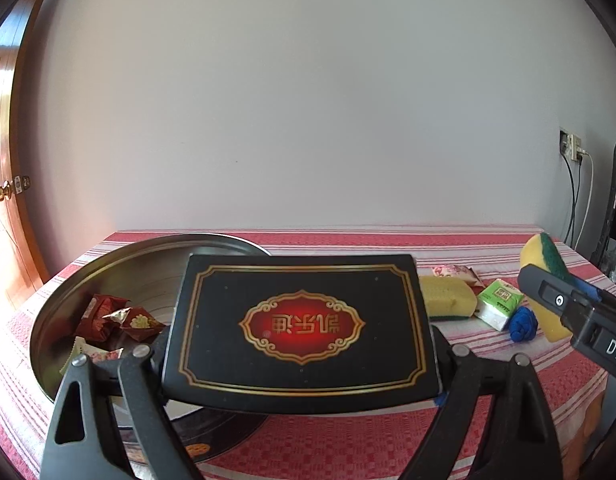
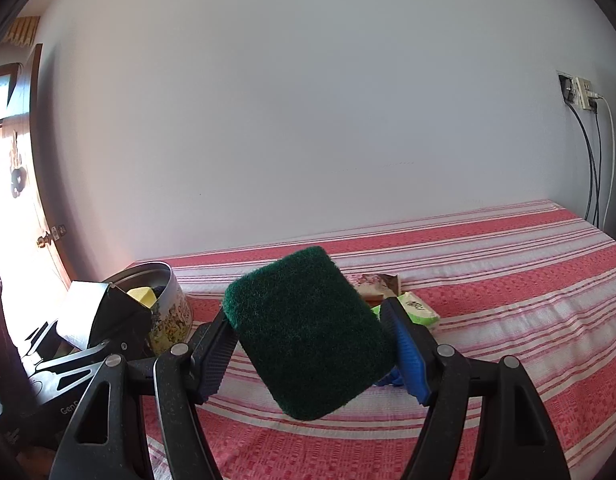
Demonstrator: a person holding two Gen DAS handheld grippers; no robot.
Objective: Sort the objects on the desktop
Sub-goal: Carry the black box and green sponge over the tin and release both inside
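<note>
Left gripper (image 1: pixel 302 360) jaws clamp black box (image 1: pixel 302 320) above round tin (image 1: pixel 108 264). Right gripper (image 2: pixel 311 344) jaws grip sponge (image 2: pixel 308 332), green side up, over striped cloth (image 2: pixel 507 280).

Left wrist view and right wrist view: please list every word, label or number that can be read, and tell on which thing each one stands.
"DA", cut off by the picture's edge: white letters on the right gripper body.
"Gen", cut off: pale letters on the left gripper body.
Gold Chinese characters, upside down, not read with certainty: red medallion on the black rectangular box.
Too small to read: label of the green-and-white tissue pack; print on the floral round tin.
</note>
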